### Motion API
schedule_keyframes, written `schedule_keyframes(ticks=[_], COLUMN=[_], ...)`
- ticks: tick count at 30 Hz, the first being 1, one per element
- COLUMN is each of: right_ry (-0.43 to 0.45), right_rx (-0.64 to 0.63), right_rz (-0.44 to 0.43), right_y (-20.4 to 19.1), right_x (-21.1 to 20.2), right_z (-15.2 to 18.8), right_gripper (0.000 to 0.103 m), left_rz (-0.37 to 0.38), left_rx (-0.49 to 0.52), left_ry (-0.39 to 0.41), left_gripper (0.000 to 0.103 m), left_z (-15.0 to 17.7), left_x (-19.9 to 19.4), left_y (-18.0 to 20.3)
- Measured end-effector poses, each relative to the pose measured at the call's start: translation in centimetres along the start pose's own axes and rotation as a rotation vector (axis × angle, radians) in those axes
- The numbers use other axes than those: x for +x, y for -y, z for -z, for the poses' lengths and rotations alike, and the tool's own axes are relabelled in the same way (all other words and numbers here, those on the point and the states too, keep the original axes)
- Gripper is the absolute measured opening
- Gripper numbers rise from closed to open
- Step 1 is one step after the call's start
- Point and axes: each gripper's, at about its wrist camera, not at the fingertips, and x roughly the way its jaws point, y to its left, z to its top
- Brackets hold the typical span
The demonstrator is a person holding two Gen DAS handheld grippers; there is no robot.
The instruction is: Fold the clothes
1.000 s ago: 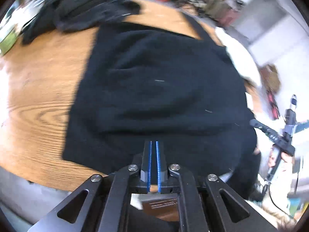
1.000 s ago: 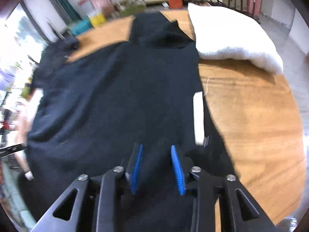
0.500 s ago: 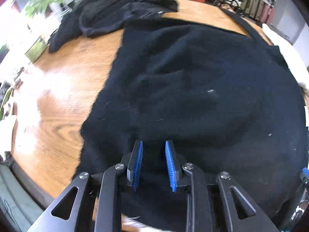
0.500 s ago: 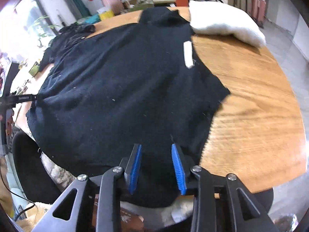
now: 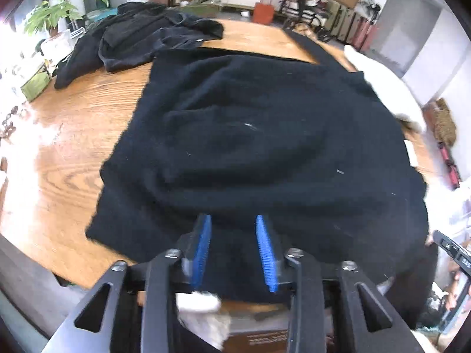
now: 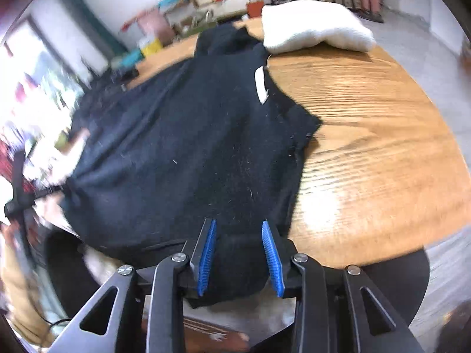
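A black garment point(image 5: 265, 135) lies spread over the round wooden table point(image 5: 59, 161), its near hem hanging over the front edge. My left gripper point(image 5: 234, 235) is open, its blue pads point(image 5: 203, 247) on either side of the hem's left part without closing on it. In the right wrist view the same garment point(image 6: 191, 147) shows a white label point(image 6: 260, 85). My right gripper point(image 6: 238, 223) is open over the hem near the garment's right corner. The left gripper's end point(image 6: 17, 188) shows blurred at the far left.
A heap of dark clothes point(image 5: 141, 38) lies at the table's back left. A folded white cloth point(image 6: 315, 26) sits at the back right. Bare wood point(image 6: 368, 147) lies right of the garment. A green box point(image 5: 35, 83) and a plant point(image 5: 64, 8) stand off the left side.
My left gripper was shut a second ago and has since opened wide. The right gripper stayed open. Both have drawn back to the garment's near hem, and the garment now lies flatter.
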Motion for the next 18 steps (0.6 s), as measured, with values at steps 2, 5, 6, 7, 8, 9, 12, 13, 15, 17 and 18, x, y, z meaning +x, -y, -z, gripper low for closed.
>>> schedule_keyframes(ticks=[2,5,6,7,8,9,12,13,15,17,18], right_ry=[0.011,-0.003,-0.004,-0.005,-0.007,-0.008,-0.012,-0.013,-0.015,-0.018,-0.02], right_rx=[0.002,0.01,0.016,0.022,0.029,0.035,0.055,0.061,0.074,0.08,0.078], right_rz=[-0.01,-0.013,-0.018,-0.023,-0.028,-0.034,-0.049,-0.055,-0.065,-0.076,-0.083], right_y=[0.3,0.8,0.9,1.0,1.2,1.3,1.7,1.9,2.2,2.2,2.1], right_x=[-0.9,-0.9,-0.8,-0.6,-0.5,-0.4,0.0,0.1,0.4,0.7,0.9], right_z=[0.7,1.3,1.3,1.3,1.2,1.2,1.2,1.2,1.2,1.1,1.1], right_gripper=[0.043,0.042,0.042,0.043,0.043,0.043,0.043,0.043,0.043,0.043,0.043], left_rz=[0.005,0.01,0.009,0.002,-0.004,-0.01,-0.006,-0.005,-0.002,0.017,0.022], left_rx=[-0.056,-0.192,-0.245,-0.293,-0.341,-0.388,-0.471,-0.494,-0.54,-0.569,-0.583], left_ry=[0.017,0.051,0.064,0.071,0.077,0.084,0.095,0.093,0.088,0.079,0.075], left_gripper=[0.045,0.045,0.045,0.045,0.045,0.045,0.045,0.045,0.045,0.045,0.045], left_z=[0.8,1.7,2.2,2.5,2.8,3.1,3.8,3.9,4.3,4.2,4.2], left_x=[0.0,1.2,1.1,0.8,0.4,0.1,-0.3,-0.2,0.0,0.5,0.8], left_y=[-0.3,-3.3,-4.3,-5.6,-6.9,-8.1,-10.7,-11.3,-12.4,-12.8,-12.9])
